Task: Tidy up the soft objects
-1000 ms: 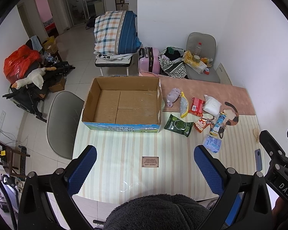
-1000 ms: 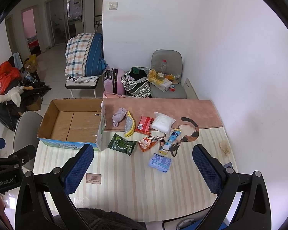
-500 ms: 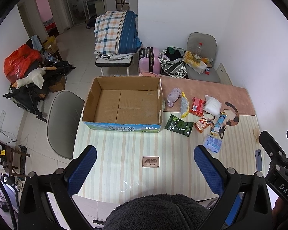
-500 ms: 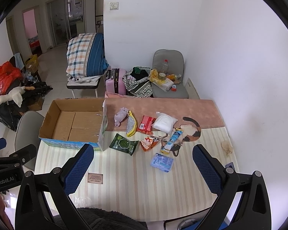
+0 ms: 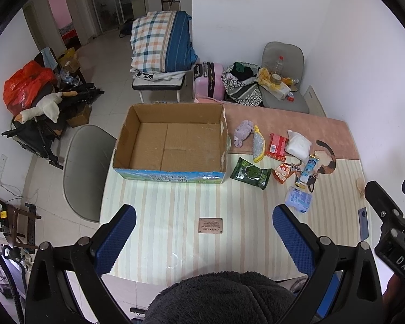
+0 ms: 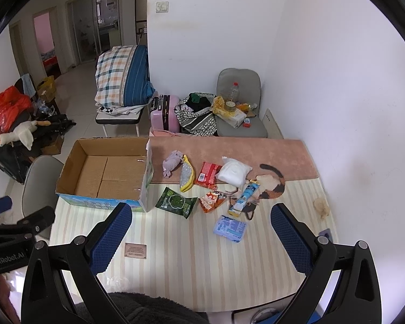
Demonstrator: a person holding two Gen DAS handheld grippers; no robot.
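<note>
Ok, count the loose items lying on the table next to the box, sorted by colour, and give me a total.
Purple: 1, plush
Yellow: 1, pouch
Red: 1, packet
White: 1, bag
Green: 1, pack
Orange: 1, snack
Blue: 2, tube, tissues
Total: 8

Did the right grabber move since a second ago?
Yes. The right gripper moved slightly left: the cardboard box sits further right in its view.
</note>
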